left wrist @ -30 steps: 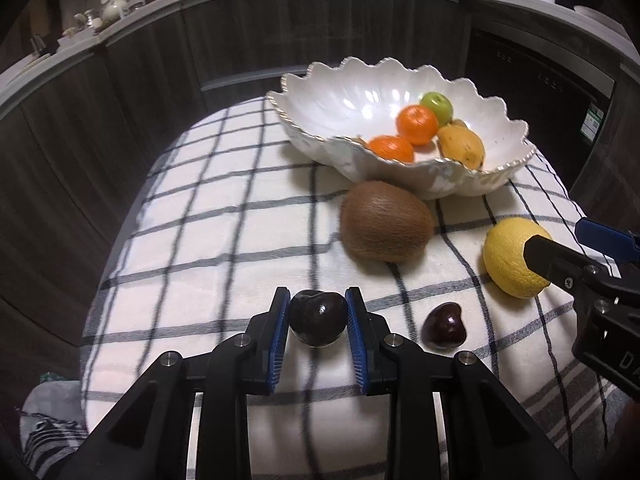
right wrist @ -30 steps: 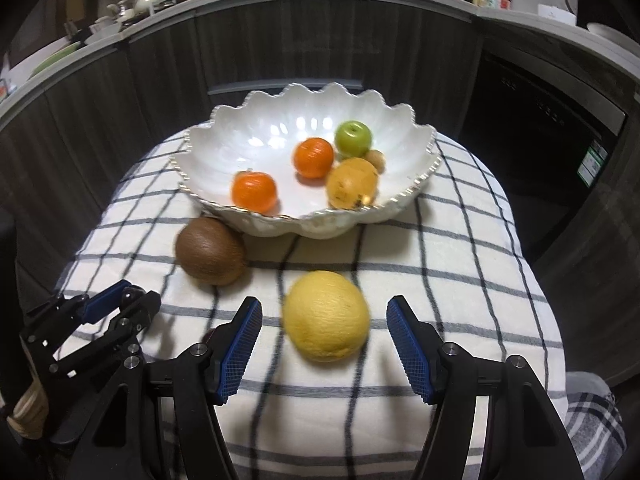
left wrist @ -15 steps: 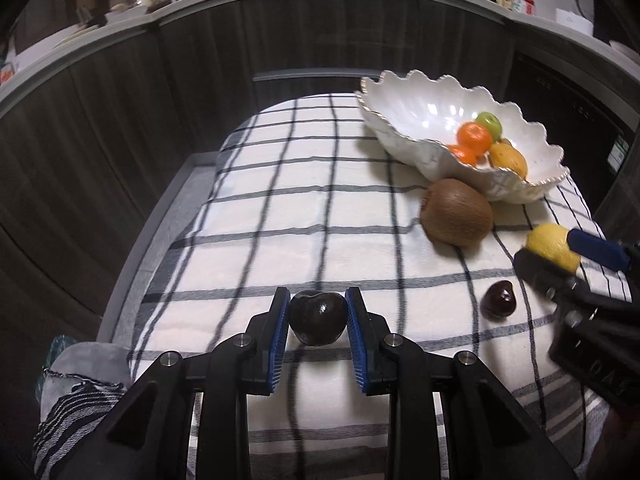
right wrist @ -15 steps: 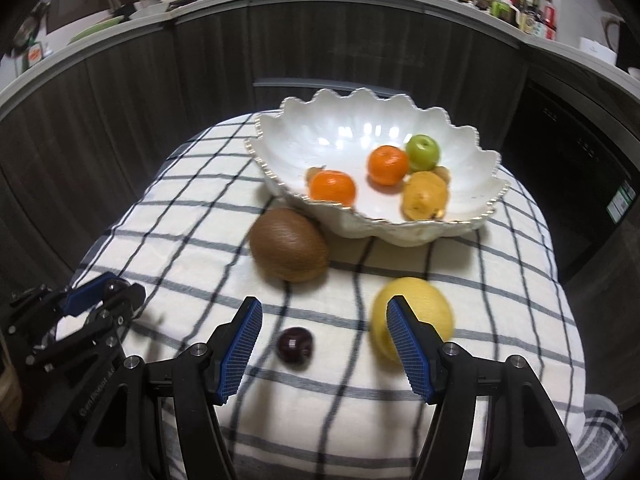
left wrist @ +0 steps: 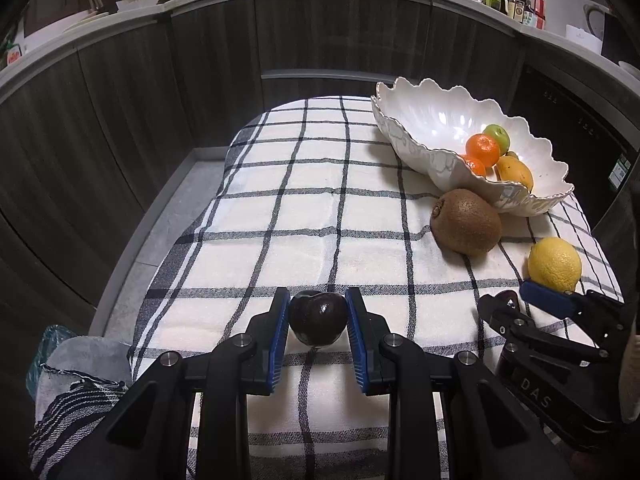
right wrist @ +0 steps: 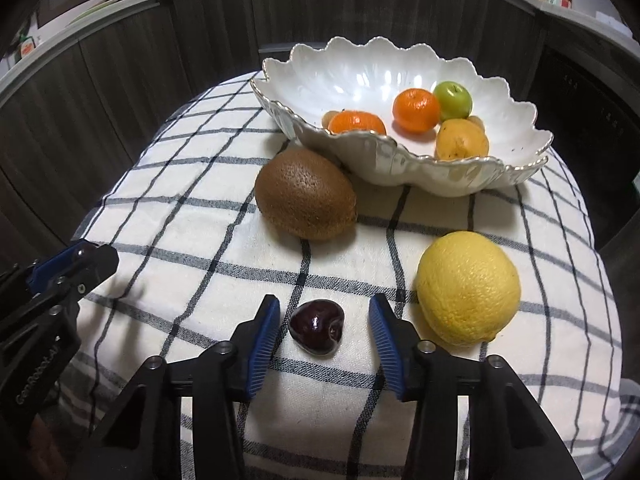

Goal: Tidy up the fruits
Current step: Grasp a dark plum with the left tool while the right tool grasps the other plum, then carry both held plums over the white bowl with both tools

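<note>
My left gripper (left wrist: 318,322) is shut on a dark cherry (left wrist: 317,317) and holds it over the near left part of the checked cloth (left wrist: 320,208). My right gripper (right wrist: 324,332) is open, its jaws either side of a second dark cherry (right wrist: 317,333) lying on the cloth. A brown kiwi (right wrist: 305,199) and a yellow lemon (right wrist: 468,288) lie on the cloth in front of the white scalloped bowl (right wrist: 404,164). The bowl holds two oranges (right wrist: 415,110), a green apple (right wrist: 453,101) and a yellow-orange fruit (right wrist: 462,140).
The cloth covers a small rounded table with its edges close on all sides. Dark wood cabinet fronts (left wrist: 132,92) curve around behind it. A counter with bottles (left wrist: 516,2) runs above. A striped cloth (left wrist: 68,412) hangs at lower left.
My left gripper has carried its cherry left, away from the bowl. My right gripper has shifted left from the lemon and narrowed its opening around the second cherry.
</note>
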The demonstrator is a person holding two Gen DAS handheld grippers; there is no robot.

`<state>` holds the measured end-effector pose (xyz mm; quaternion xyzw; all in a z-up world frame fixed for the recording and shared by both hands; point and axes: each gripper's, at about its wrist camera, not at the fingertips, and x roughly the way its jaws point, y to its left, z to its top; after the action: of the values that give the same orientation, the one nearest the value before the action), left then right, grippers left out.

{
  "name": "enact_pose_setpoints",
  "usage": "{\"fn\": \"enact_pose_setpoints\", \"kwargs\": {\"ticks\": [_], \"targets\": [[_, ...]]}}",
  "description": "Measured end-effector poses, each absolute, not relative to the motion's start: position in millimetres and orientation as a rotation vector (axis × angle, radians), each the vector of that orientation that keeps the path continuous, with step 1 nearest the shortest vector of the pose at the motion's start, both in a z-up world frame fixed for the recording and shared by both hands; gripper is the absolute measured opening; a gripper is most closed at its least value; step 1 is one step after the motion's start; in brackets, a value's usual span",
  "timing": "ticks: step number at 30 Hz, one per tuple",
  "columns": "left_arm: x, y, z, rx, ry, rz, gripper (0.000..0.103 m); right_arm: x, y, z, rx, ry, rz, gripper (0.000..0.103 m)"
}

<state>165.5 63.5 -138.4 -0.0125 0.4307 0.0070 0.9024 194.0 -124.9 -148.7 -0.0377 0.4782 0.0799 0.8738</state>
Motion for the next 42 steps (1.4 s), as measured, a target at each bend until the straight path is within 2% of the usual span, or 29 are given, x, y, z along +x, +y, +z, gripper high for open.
{"fn": "enact_pose_setpoints", "kwargs": {"ticks": [6, 8, 15, 28, 42], "targets": [[165.4, 63.7, -138.3, -0.027, 0.891, 0.016, 0.028, 194.1, -120.8, -154.5, -0.093, 1.007, 0.181, 0.036], [165.4, 63.7, -138.3, -0.027, 0.890, 0.016, 0.028, 194.2, -119.2, -154.0, -0.093, 1.004, 0.193, 0.029], [164.4, 61.8, -137.3, -0.020, 0.886, 0.014, 0.028, 192.3, -120.9, -144.2, -0.084, 0.976, 0.201, 0.029], [173.8, 32.4, -113.3, 0.019, 0.828, -0.050, 0.028, 197.9, -142.2, -93.8, -0.045, 0.881, 0.182, 0.029], [241.1, -25.3, -76.8, 0.021, 0.738, -0.197, 0.028, 244.1, -195.8, -53.4, -0.020, 0.810, 0.090, 0.029]]}}
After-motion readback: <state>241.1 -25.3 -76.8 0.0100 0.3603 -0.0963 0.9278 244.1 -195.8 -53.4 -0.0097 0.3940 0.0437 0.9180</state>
